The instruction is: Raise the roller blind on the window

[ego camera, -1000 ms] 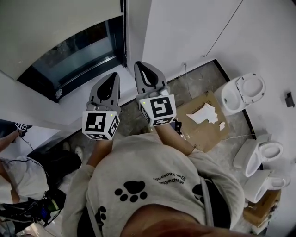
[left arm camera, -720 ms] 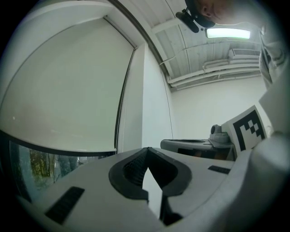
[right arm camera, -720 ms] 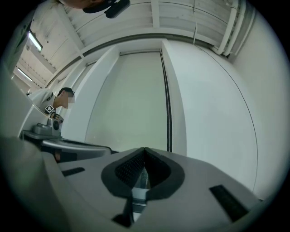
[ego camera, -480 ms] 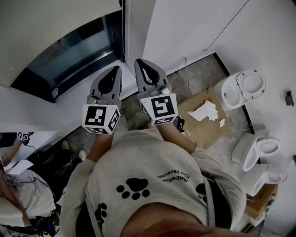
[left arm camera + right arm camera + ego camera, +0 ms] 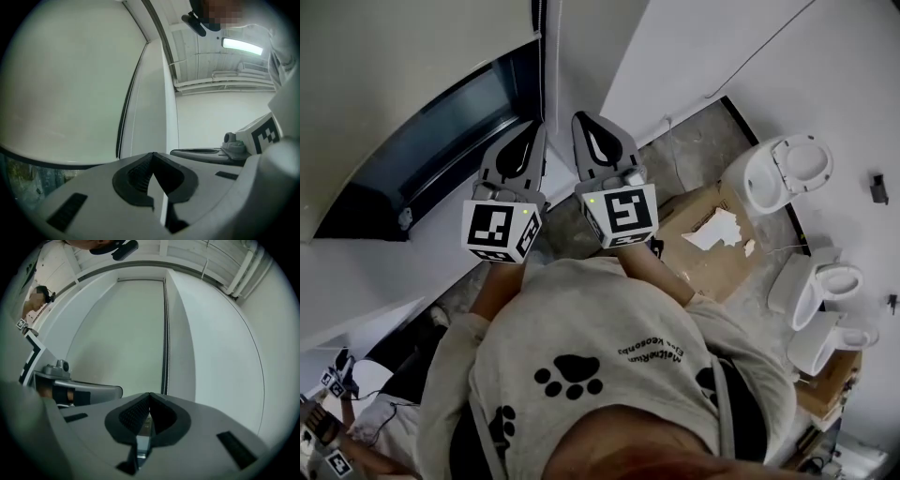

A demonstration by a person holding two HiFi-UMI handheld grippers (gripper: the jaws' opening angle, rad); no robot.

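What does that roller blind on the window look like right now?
The roller blind is a plain, pale cream sheet, smooth and matte like fabric. It hangs flat, and its bottom edge leaves a band of dark window glass bare. A thin bead chain runs along its right-hand edge. Nothing visibly touches the sheet.

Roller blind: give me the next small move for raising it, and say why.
Probably open the right gripper and ease it sideways onto the bead chain. Both it and the left gripper are shut on nothing. The chain hangs free just beside the right tip, and the roller blind covers much of the window.
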